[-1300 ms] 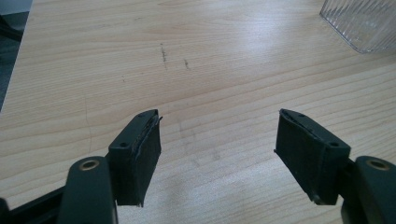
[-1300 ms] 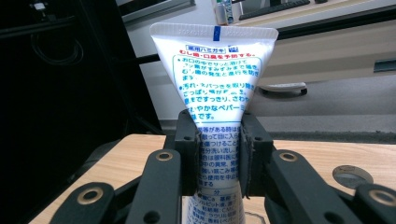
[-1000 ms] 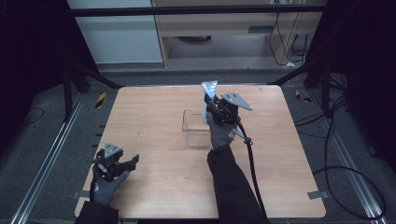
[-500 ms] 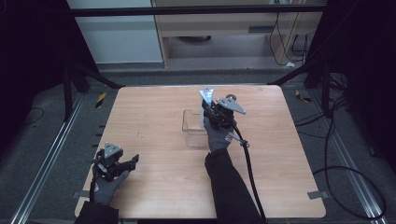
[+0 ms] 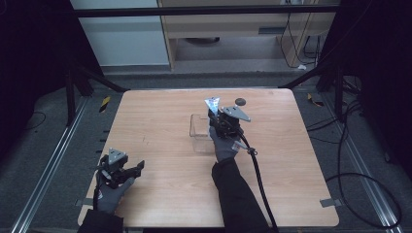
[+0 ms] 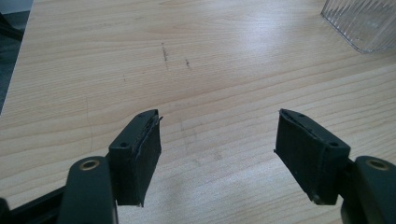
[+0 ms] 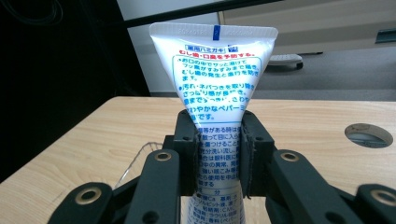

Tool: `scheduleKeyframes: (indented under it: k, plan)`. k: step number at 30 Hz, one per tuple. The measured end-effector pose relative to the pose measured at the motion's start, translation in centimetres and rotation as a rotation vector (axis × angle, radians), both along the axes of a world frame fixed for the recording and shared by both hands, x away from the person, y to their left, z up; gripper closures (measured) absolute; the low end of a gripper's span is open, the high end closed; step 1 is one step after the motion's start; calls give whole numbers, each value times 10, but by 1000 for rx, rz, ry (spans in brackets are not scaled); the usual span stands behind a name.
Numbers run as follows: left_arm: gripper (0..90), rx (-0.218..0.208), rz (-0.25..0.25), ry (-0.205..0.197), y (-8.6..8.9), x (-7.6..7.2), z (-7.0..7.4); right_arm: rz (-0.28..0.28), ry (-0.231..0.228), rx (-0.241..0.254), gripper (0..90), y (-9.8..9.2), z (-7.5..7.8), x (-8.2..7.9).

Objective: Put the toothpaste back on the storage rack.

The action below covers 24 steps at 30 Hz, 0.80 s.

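The right gripper (image 5: 219, 116) clamps an upright tube (image 7: 213, 79) beside the clear box (image 5: 199, 132); the left gripper (image 6: 217, 154) rests spread wide, its own view catching the box's ribbed corner.

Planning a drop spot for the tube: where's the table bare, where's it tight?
Bare: the whole left half between the clear container and the left gripper, and the right side beyond the right gripper holding the tube. Tight: centre, where container and right gripper sit together, plus the table hole behind them.
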<state>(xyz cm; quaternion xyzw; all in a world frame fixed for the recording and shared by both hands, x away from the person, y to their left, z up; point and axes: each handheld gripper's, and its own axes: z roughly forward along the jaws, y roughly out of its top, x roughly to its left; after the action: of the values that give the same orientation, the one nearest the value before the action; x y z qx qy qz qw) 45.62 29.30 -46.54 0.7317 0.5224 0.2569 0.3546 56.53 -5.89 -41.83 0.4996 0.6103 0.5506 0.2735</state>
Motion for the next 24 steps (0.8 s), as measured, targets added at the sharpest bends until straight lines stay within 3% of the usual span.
scheduleKeyframes:
  k: [16,24]
  plan:
    - [301,3,-2,3,0,0,-1,3,60,-54,693,-3,-17,-4]
    - [300,3,-3,3,0,0,-1,35,92,-86,647,-5,-22,-8]
